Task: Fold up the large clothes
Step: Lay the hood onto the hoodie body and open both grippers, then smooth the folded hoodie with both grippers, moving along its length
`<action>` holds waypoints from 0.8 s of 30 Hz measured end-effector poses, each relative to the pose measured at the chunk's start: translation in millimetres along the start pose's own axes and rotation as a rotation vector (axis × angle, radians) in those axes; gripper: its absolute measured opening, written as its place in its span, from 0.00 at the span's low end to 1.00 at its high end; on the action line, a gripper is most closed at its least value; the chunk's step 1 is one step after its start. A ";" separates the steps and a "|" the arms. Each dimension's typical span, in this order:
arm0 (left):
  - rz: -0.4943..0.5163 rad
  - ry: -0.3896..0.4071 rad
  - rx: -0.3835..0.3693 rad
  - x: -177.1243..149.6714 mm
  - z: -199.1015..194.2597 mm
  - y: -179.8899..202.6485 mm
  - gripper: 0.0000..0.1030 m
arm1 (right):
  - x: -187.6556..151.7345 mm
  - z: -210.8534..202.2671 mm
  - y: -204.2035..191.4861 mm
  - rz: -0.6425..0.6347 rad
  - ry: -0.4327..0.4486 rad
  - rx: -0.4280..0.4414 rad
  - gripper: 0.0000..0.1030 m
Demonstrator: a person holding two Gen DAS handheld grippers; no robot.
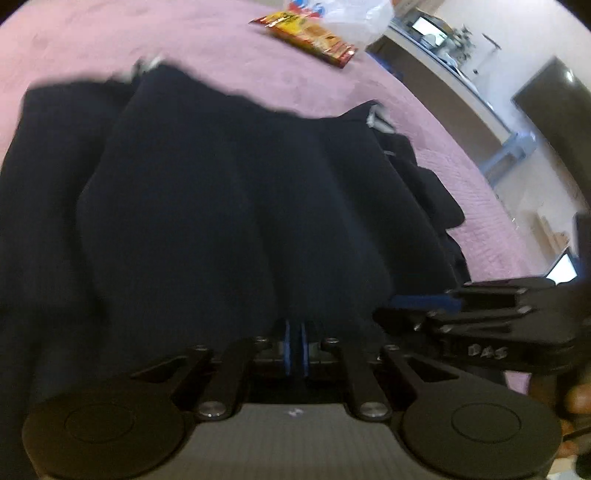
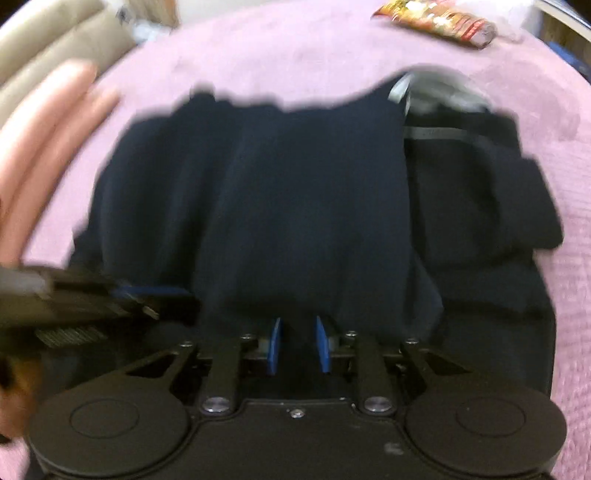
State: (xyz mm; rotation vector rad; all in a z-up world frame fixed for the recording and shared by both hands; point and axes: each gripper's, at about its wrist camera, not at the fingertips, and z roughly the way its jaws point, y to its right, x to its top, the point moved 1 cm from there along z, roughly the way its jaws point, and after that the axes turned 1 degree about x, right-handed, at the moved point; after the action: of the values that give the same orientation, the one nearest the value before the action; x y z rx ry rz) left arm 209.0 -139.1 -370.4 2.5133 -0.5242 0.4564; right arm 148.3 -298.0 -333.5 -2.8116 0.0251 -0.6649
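Observation:
A large dark navy garment (image 1: 229,192) lies bunched on a pink bedspread (image 1: 110,40). My left gripper (image 1: 294,332) is shut on a fold of the garment, its blue pads nearly together, and lifts the cloth. My right gripper (image 2: 298,332) has its blue pads a small gap apart with the garment (image 2: 280,192) draped between them; it holds that fold. The right gripper also shows at the right of the left wrist view (image 1: 491,314), close beside the left one. The left gripper shows at the left of the right wrist view (image 2: 81,299). Both views are blurred.
A red and yellow snack packet (image 1: 306,35) and a clear plastic bag (image 1: 358,18) lie at the far side of the bed. The packet also shows in the right wrist view (image 2: 439,18). Pink pillows (image 2: 48,122) lie at left. A white desk (image 1: 450,77) stands beyond the bed at right.

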 end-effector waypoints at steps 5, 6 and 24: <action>-0.023 -0.015 0.025 -34.7 -28.3 2.8 0.07 | -19.8 -28.2 -12.5 -0.081 -0.053 -0.028 0.32; -0.024 -0.017 0.043 -34.0 -26.8 2.3 0.08 | -18.3 -36.1 -18.0 -0.074 -0.033 -0.001 0.33; -0.126 -0.056 0.148 -128.9 -105.9 -15.5 0.11 | -112.2 -59.7 -22.9 0.144 -0.038 0.036 0.38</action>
State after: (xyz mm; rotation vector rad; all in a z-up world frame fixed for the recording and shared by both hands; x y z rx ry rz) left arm 81.8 -33.1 -345.5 2.6887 -0.3626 0.3903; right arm 20.5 -281.7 -325.5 -2.7546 0.2046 -0.5730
